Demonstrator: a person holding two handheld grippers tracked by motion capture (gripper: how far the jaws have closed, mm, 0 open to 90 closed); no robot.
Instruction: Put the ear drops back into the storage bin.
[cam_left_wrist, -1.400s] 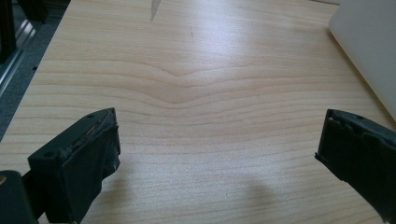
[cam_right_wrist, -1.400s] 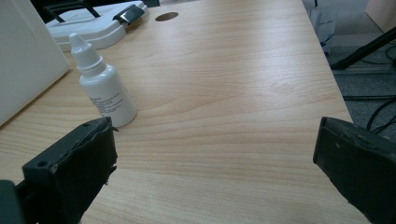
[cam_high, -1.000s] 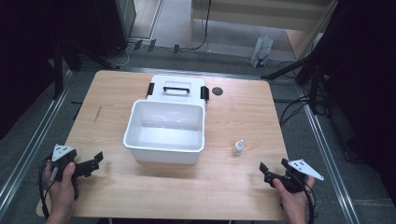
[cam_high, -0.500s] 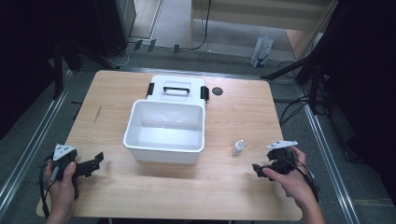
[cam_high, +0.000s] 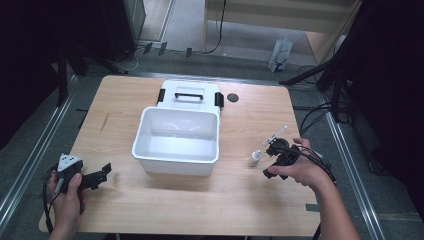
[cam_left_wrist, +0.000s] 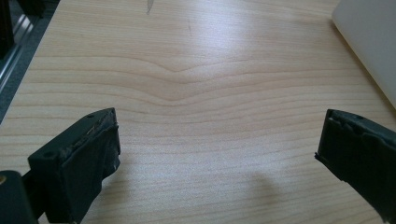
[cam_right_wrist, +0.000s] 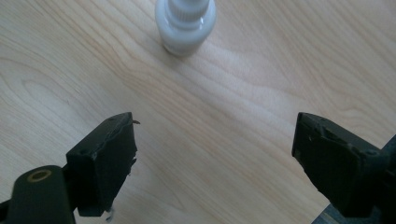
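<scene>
A small white bottle (cam_high: 255, 158) stands upright on the wooden table (cam_high: 240, 200), to the right of an open white bin (cam_high: 145, 150). My right gripper (cam_high: 269, 159) sits just right of the bottle, pointing at it. In the right gripper view the bottle (cam_right_wrist: 185, 23) stands ahead of the right gripper (cam_right_wrist: 215, 140), beyond its tips. Its jaws are open with nothing between them, though they have just been closing a little. My left gripper (cam_high: 104, 172) rests low at the table's front left, and the left gripper (cam_left_wrist: 217, 140) is open over bare wood.
The bin's white lid (cam_high: 189, 93) with a black handle lies behind the bin. A small black disc (cam_high: 232, 97) lies right of the lid. The bin's corner (cam_left_wrist: 373, 42) shows at the right in the left gripper view.
My right hand has moved from the front right corner leftward and away from me, up to the bottle. The left hand has stayed put.
</scene>
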